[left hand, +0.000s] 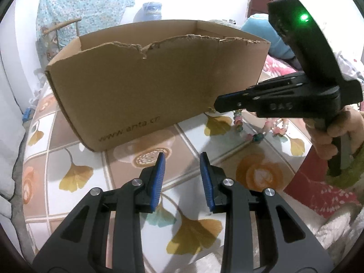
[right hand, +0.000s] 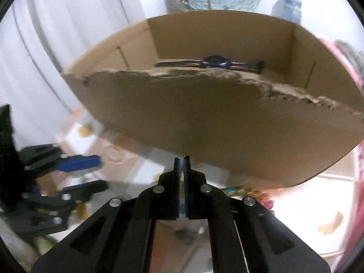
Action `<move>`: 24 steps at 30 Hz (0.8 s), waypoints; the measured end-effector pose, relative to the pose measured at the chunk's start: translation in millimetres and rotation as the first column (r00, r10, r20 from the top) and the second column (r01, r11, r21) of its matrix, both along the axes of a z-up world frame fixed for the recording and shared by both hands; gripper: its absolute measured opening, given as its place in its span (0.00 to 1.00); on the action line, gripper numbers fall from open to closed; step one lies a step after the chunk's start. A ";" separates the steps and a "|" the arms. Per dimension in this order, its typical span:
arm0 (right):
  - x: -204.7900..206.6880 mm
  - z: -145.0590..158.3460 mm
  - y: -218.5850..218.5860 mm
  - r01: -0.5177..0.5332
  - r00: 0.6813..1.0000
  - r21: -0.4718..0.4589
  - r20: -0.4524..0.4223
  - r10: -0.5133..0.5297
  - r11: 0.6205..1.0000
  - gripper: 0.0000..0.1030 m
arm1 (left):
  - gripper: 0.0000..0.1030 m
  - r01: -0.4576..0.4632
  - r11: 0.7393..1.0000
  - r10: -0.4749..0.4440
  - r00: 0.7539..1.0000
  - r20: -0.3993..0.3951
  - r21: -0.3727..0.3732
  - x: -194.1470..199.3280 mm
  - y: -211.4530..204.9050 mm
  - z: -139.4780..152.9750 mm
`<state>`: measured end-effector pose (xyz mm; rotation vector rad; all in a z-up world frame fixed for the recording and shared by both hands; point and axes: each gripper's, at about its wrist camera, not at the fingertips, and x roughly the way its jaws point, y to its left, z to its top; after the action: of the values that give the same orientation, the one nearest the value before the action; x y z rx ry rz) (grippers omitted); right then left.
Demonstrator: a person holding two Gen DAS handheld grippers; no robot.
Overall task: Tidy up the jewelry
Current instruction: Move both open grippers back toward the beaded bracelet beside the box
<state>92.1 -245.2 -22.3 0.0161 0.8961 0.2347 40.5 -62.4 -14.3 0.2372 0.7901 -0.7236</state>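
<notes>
Cardboard box (right hand: 204, 118) with a watch (right hand: 213, 62) inside; left tool (left hand: 182, 157) apart and empty, right tool (right hand: 181, 159) together.

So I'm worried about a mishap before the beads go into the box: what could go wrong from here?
1. The right hand-held gripper is shut with nothing visible between its pads, just above the beaded bracelet; it may have missed its grasp.
2. The cardboard box has a tall, torn front wall; a dangling strand could snag there.
3. A watch already lies inside, so dropped beads may tangle with it.
</notes>
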 end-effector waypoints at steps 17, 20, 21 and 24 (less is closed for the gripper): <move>11.6 -8.7 5.8 -0.025 1.000 -0.035 -0.011 0.025 0.999 0.26 | 0.29 -0.003 1.000 0.003 1.000 -0.012 -0.004 5.6 -4.8 -2.8; 9.8 -11.2 8.5 -0.028 1.000 -0.050 -0.014 0.027 0.998 0.26 | 0.29 -0.002 1.000 0.002 1.000 -0.011 -0.002 5.8 -6.1 -2.3; 9.5 -11.3 9.6 -0.033 0.999 -0.052 -0.014 0.033 0.998 0.26 | 0.29 -0.002 1.000 0.002 1.000 -0.011 -0.001 6.4 -5.4 -1.4; 8.3 -12.5 16.8 -0.067 0.998 -0.029 -0.022 0.067 0.997 0.06 | 0.29 -0.004 1.000 0.004 1.000 -0.006 0.004 5.3 -6.1 -1.0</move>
<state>100.4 -228.5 -34.8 -0.0392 0.9220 0.2840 45.8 -68.4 -15.3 0.2371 0.7978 -0.7197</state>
